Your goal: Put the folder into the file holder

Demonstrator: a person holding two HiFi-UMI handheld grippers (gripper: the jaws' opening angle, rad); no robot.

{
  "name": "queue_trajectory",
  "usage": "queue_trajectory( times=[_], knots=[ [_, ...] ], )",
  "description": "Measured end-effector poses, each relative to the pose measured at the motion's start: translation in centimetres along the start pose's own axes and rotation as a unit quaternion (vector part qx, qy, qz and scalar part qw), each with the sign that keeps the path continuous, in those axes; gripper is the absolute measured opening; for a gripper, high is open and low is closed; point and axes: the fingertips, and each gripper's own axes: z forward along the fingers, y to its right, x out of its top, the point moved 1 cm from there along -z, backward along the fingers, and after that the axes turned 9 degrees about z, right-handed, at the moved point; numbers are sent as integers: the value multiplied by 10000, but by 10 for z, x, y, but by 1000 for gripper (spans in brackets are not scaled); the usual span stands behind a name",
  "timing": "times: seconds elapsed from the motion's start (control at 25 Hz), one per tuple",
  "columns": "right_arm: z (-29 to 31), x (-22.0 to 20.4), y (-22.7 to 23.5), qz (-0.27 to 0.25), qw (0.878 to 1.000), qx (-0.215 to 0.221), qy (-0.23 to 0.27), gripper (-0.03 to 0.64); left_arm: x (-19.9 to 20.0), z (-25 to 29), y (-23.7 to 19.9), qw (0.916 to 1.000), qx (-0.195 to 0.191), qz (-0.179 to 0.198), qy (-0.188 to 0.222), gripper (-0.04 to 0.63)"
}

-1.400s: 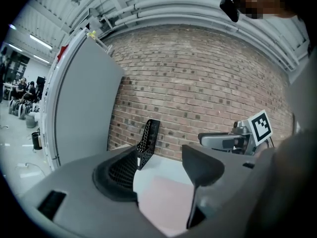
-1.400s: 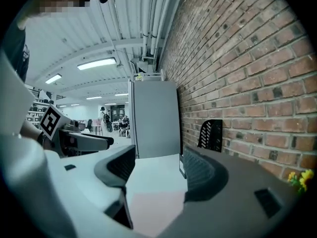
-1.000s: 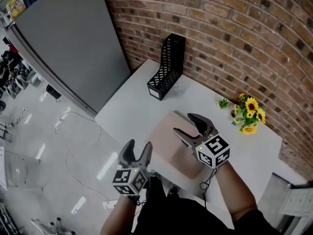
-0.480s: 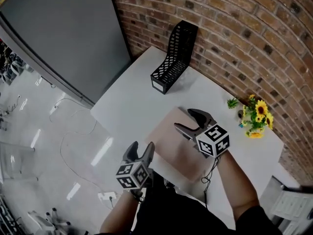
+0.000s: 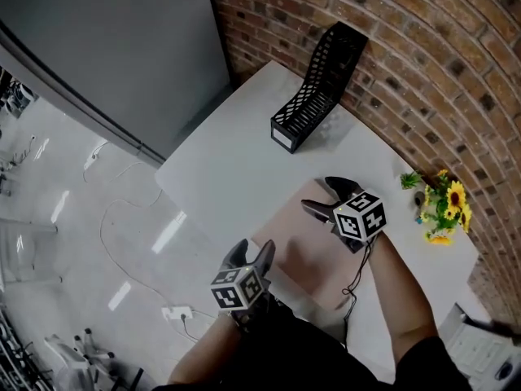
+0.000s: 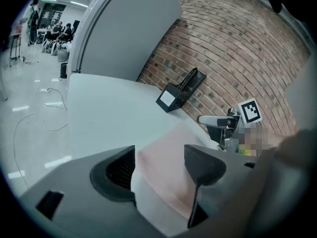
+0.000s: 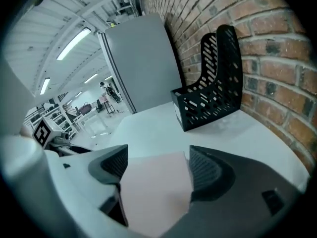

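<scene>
A pink folder [image 5: 295, 252] lies flat on the white table [image 5: 236, 161], near its front edge. The black mesh file holder [image 5: 313, 88] stands upright at the far side, against the brick wall. My right gripper [image 5: 324, 201] hovers over the folder's far part; its jaws are opening, and only the folder [image 7: 153, 187] shows under the gap. My left gripper [image 5: 252, 255] is at the table's near edge by the folder's near corner, jaws also opening. The folder [image 6: 166, 157] shows through its gap, and the pads do not press on it. The file holder [image 7: 210, 88] is straight ahead of the right gripper.
A bunch of sunflowers [image 5: 444, 210] stands at the table's right by the brick wall [image 5: 423, 63]. A grey panel [image 5: 106, 47] rises to the left of the table. On the floor below lie a cable [image 5: 122, 218] and a power strip [image 5: 175, 314].
The head view has swung so the table sits further right. My left gripper has come closer to the folder's near corner. The right gripper has stayed over the folder.
</scene>
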Motion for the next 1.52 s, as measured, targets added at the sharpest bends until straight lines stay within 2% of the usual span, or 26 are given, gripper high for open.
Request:
queue_trajectory(
  times=[0.52, 0.68, 1.16, 1.28, 1.52],
  knots=[
    [51, -32, 25, 109, 9921, 188, -1234, 426, -24, 30, -18, 9980, -34, -417, -467, 298],
    [60, -39, 25, 175, 9888, 276, -1457, 420, -20, 35, -18, 9983, -105, -346, -462, 298],
    [58, -34, 21, 139, 9897, 263, -1402, 414, -17, 35, -20, 9982, -199, -342, -447, 298],
    [51, -19, 15, 16, 9925, 228, -1202, 414, -5, 29, -18, 9992, -192, -229, -276, 298],
    [23, 25, -4, -225, 9982, 174, -527, 414, 38, 9, -6, 9992, -146, 251, 277, 298]
  ],
)
